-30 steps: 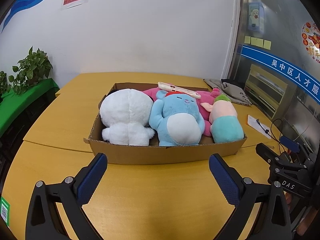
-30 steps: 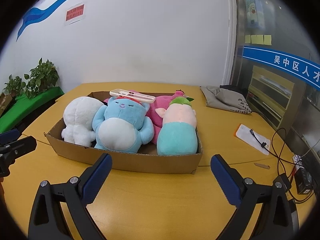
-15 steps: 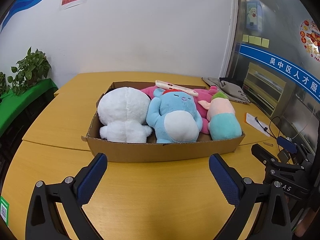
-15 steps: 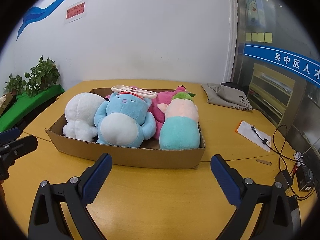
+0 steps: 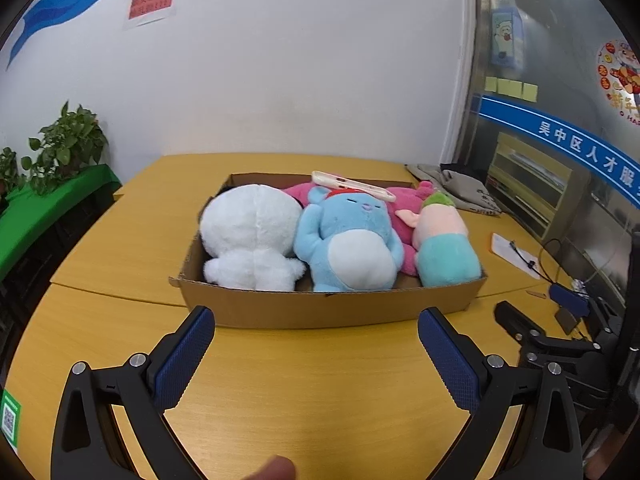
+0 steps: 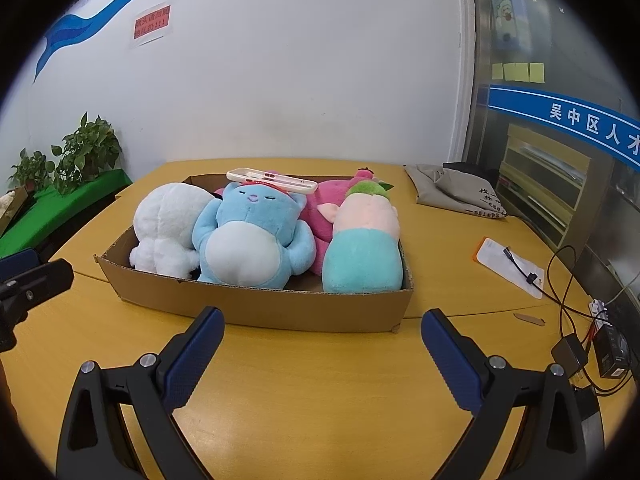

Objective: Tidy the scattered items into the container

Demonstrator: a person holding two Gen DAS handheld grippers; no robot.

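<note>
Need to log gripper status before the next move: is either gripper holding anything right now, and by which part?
Nothing is held. The left gripper and right gripper are both open and empty over the table, short of the cardboard box.

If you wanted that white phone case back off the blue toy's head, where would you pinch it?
Probably across its narrow width near the middle, coming down from above. The phone case lies flat and long on the blue plush, its thin long edges exposed, and the cardboard box wall blocks a low approach.
</note>
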